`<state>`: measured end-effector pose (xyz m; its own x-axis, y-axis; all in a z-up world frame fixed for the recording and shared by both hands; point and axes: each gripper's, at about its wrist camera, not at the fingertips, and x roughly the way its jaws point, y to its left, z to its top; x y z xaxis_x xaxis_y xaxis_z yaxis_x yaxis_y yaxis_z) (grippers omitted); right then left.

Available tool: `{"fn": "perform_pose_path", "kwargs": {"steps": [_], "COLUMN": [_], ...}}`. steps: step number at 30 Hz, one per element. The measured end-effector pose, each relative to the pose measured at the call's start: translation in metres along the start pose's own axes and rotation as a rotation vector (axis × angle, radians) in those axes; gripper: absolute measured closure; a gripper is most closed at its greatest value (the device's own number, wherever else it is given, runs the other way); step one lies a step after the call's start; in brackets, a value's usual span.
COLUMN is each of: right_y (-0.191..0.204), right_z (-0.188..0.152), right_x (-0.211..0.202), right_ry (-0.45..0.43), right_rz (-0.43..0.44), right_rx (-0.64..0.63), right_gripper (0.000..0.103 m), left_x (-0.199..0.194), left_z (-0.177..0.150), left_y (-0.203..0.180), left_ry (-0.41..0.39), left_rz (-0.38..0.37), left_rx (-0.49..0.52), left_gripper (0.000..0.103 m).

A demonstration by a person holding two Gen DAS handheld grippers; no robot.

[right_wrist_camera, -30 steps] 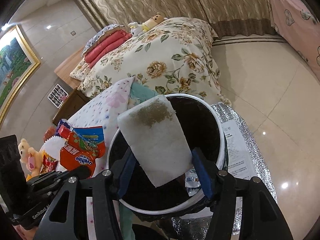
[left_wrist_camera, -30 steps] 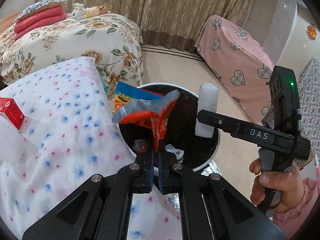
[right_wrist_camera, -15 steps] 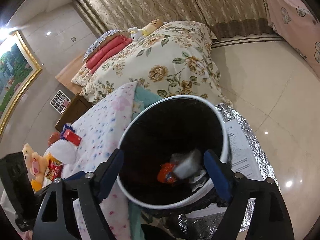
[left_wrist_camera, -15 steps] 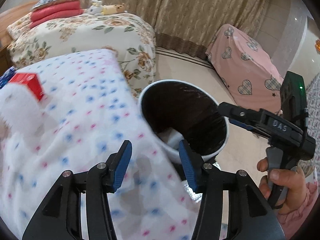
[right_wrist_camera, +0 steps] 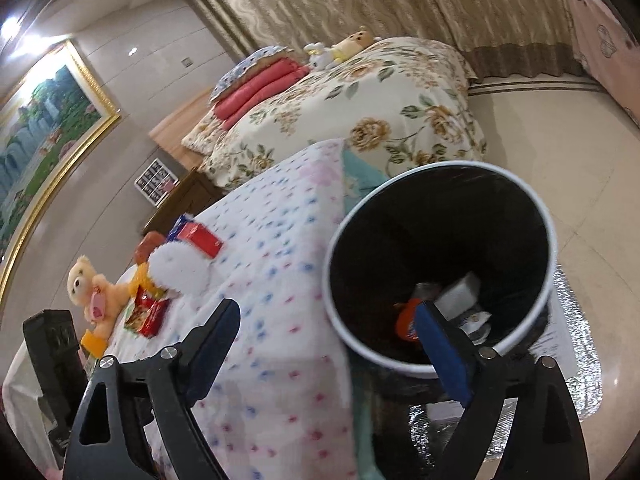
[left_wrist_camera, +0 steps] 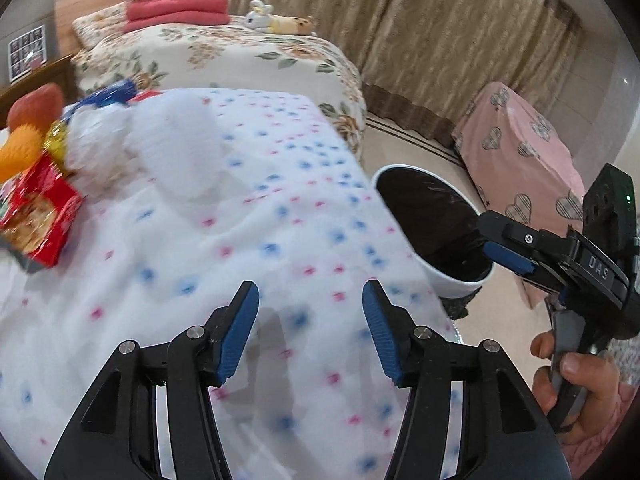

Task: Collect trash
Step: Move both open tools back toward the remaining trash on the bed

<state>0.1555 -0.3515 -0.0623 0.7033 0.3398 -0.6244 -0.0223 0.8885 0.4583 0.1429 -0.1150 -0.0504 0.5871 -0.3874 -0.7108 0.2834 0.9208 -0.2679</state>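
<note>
Inside the white-rimmed round bin with a black liner (right_wrist_camera: 532, 312) lie an orange crumpled wrapper (right_wrist_camera: 406, 318) and a white foam block (right_wrist_camera: 458, 294), so part of the collecting looks done. Left of the bin, on the dotted white cloth (left_wrist_camera: 240, 240), a red snack packet (left_wrist_camera: 40, 216) and white crumpled tissue (right_wrist_camera: 180, 266) remain. The left gripper (left_wrist_camera: 310, 330) and right gripper (right_wrist_camera: 328, 350) have just been opening and stand empty. The right gripper's body reads "DAS".

The tablecloth (left_wrist_camera: 248, 240) looks like soft matt cloth with dots; the bin (right_wrist_camera: 536, 216) is smooth white plastic lined with a shiny black bag. Floor (right_wrist_camera: 540, 128) is glossy tile; the snack packet (left_wrist_camera: 38, 216) looks like crinkly shiny foil.
</note>
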Motion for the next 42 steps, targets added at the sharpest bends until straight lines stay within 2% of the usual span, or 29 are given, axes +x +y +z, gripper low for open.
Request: {"fn": "perform_pose_path", "kwargs": {"steps": [12, 27, 42], "right_y": [0.045, 0.089, 0.139], "right_z": [-0.016, -0.029, -0.024], "right_x": [0.023, 0.057, 0.103], "right_ry": [0.055, 0.111, 0.159], "right_rz": [0.052, 0.100, 0.122], "right_rx": [-0.098, -0.187, -0.306], "right_gripper": [0.012, 0.012, 0.012], "left_x": [-0.025, -0.049, -0.056], "left_z": [-0.016, -0.029, -0.024], "left_y": [0.039, 0.102, 0.150], "left_ry": [-0.034, -0.076, -0.104], "left_rz": [0.062, 0.153, 0.212], "left_rx": [-0.074, -0.212, -0.303], "left_gripper": [0.045, 0.042, 0.031]}}
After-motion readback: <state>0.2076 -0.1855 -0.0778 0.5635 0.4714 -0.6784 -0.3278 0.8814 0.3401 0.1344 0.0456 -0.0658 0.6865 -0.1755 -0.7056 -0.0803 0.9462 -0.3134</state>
